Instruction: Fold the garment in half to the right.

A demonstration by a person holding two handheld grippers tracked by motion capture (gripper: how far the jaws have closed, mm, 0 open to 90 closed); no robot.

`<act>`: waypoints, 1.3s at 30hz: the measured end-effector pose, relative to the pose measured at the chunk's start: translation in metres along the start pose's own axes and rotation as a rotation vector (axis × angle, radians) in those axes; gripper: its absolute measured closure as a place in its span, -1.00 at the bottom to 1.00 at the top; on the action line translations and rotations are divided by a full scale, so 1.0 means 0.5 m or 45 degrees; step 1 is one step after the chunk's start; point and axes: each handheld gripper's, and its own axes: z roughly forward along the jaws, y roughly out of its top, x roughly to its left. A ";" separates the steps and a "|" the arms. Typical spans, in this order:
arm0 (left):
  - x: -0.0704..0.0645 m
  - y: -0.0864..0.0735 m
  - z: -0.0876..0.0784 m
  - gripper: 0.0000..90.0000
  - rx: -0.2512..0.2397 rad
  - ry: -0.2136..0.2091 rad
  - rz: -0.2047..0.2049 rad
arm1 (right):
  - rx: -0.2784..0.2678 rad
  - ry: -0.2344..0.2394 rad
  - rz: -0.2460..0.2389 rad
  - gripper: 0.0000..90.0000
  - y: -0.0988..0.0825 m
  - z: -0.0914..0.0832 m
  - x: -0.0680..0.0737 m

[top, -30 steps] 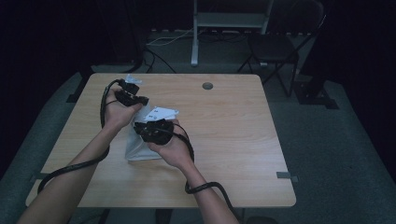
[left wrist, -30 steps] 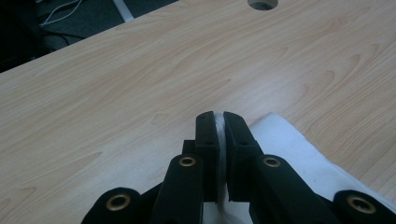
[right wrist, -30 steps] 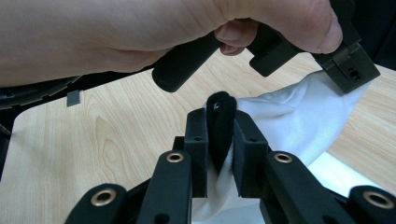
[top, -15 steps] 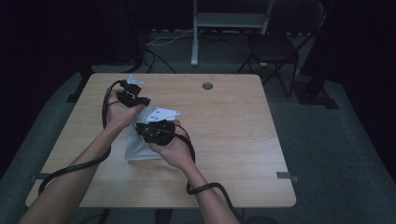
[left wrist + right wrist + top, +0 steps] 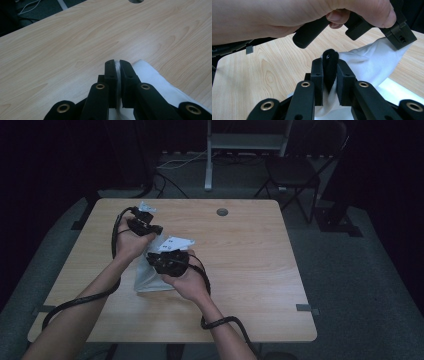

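Observation:
A white cloth (image 5: 149, 279) lies crumpled on the wooden table (image 5: 250, 270), left of the middle, with its upper part lifted between my two grippers. My left gripper (image 5: 154, 228) is shut on a thin white edge of the cloth (image 5: 155, 80), which shows pinched between the jaws of this gripper (image 5: 117, 67). Just below and to the right of it, my right gripper (image 5: 151, 256) is shut on a black fuzzy strip (image 5: 330, 57) at the cloth's (image 5: 372, 65) edge. In the right gripper view the left hand (image 5: 287, 17) and left gripper (image 5: 398, 33) hang close above, clamping a cloth corner.
A round cable hole (image 5: 222, 212) sits near the table's far edge. A dark chair (image 5: 300, 170) and a metal stand (image 5: 245, 140) are on the floor beyond the table. Black cables trail from both grippers along the forearms.

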 end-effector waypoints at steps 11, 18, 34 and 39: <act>-0.009 -0.002 0.009 0.90 0.012 -0.010 0.014 | 0.007 -0.007 0.002 0.75 -0.009 -0.003 -0.003; -0.013 -0.002 0.012 0.90 0.014 -0.018 0.024 | 0.011 -0.010 0.004 0.75 -0.015 -0.005 -0.005; -0.022 -0.003 0.016 0.90 0.013 -0.026 0.036 | 0.017 -0.013 0.010 0.75 -0.023 -0.007 -0.005; -0.025 -0.004 0.020 0.90 0.019 -0.032 0.044 | 0.023 -0.011 0.016 0.74 -0.029 -0.008 -0.006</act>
